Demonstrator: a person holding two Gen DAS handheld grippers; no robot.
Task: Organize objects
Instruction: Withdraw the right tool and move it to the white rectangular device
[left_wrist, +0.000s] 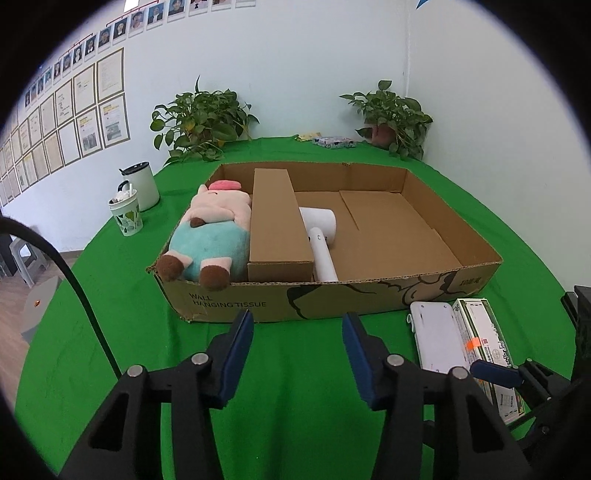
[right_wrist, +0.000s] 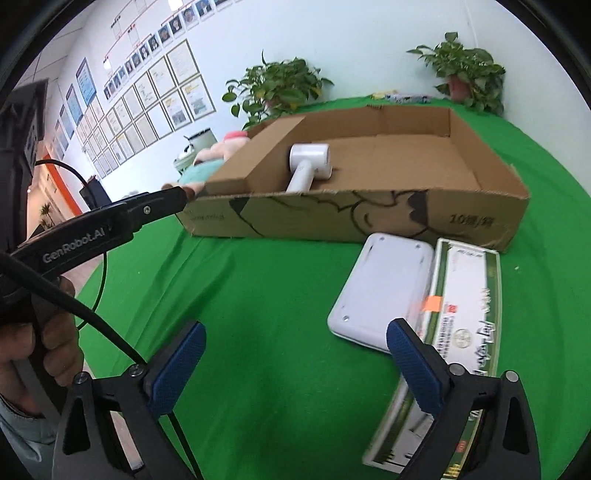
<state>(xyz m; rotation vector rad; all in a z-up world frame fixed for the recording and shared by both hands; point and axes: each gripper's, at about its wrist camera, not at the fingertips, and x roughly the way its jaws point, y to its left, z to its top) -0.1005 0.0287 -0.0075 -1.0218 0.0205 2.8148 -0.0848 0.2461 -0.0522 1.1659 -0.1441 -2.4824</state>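
A shallow cardboard tray (left_wrist: 295, 301) (right_wrist: 369, 218) sits on the green cloth. It holds a plush pig (left_wrist: 210, 236), a long brown carton (left_wrist: 277, 225) and a white hair dryer (left_wrist: 321, 236) (right_wrist: 306, 162). In front of its right corner lie a flat white case (left_wrist: 437, 336) (right_wrist: 384, 288) and a green-and-white box (left_wrist: 487, 339) (right_wrist: 465, 306), side by side. My left gripper (left_wrist: 297, 332) is open above bare cloth before the tray, nothing between its fingers. My right gripper (right_wrist: 295, 350) is open wide; its right finger (right_wrist: 410, 354) overlaps the near edge of the case and box.
Two potted plants (left_wrist: 203, 118) (left_wrist: 391, 114) stand at the table's far edge with a patterned packet (left_wrist: 334, 142) between them. A white mug (left_wrist: 142, 184) and a leaf-print cup (left_wrist: 127, 214) stand left of the tray. A black cable (left_wrist: 85, 295) hangs at the left.
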